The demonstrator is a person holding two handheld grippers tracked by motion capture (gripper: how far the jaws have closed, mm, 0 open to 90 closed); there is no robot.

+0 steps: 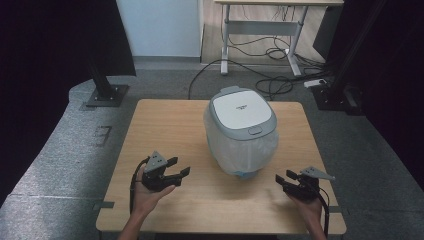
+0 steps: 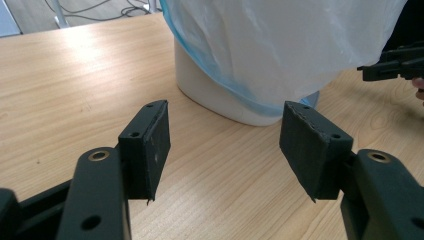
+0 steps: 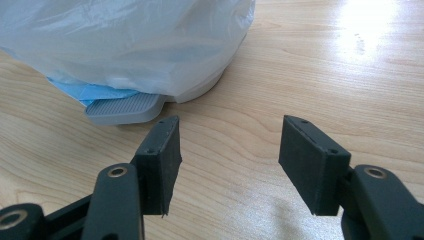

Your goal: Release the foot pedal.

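A small white pedal bin (image 1: 242, 131) with a grey-rimmed lid stands in the middle of the wooden table (image 1: 165, 125). A clear plastic bag (image 2: 280, 45) lined in blue hangs over its sides. My left gripper (image 1: 181, 167) is open at the bin's front left, jaws pointing at its base (image 2: 220, 102), nothing between them. At the front right, my right gripper (image 1: 281, 178) is open too, aimed at the bin's grey foot pedal (image 3: 122, 110). In the left gripper view the open jaws of my left gripper (image 2: 225, 145) frame the bin, with the right gripper (image 2: 395, 65) at far right.
Beyond the table lie grey carpet, a black stand base (image 1: 105, 95) at the left, cables and a power strip (image 1: 315, 82), and a desk frame (image 1: 260, 30) at the back. Bare tabletop surrounds the bin.
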